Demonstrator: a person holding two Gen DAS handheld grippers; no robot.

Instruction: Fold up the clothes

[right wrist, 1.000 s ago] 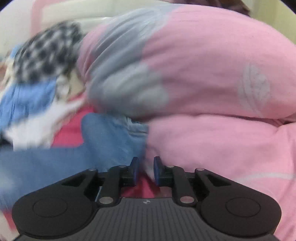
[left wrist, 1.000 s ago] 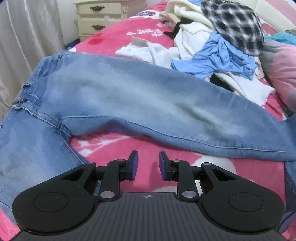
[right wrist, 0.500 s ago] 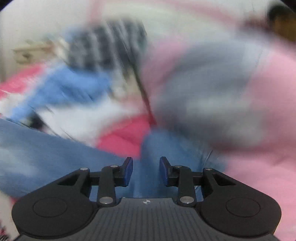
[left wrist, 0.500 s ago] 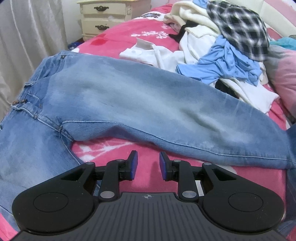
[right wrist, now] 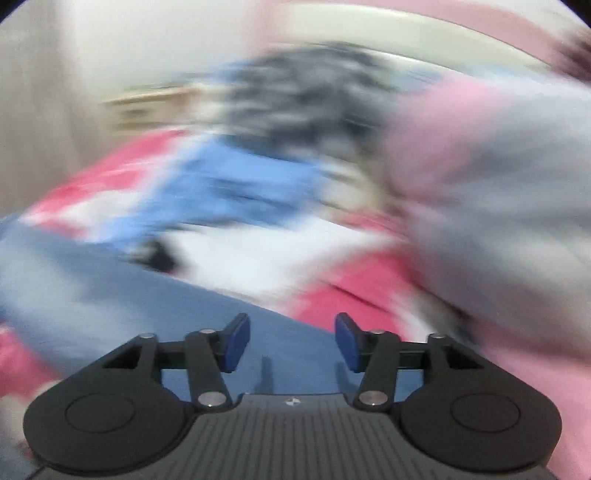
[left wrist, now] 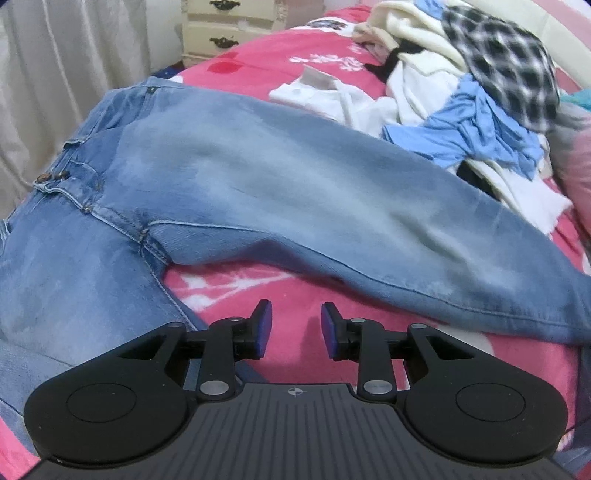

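Light blue jeans [left wrist: 280, 192] lie spread on the pink bedspread [left wrist: 303, 295], waistband at the left, one leg running to the right and the other toward the near left. My left gripper [left wrist: 296, 326] hovers over the pink gap between the legs, its jaws slowly opening with nothing between them. The right wrist view is heavily blurred. My right gripper [right wrist: 291, 341] is over the end of a jeans leg [right wrist: 184, 306], its jaws opening wide, and no cloth shows between the pads.
A heap of unfolded clothes [left wrist: 472, 92], white, blue and black-and-white checked, lies at the back right. A pink and grey quilt [right wrist: 498, 177] bulges on the right. A cream chest of drawers [left wrist: 229, 29] and a curtain [left wrist: 55, 74] stand past the bed.
My right gripper swung left from the pink quilt to above the jeans leg, and its jaws spread apart. The left gripper drifted slightly and its jaws parted a little.
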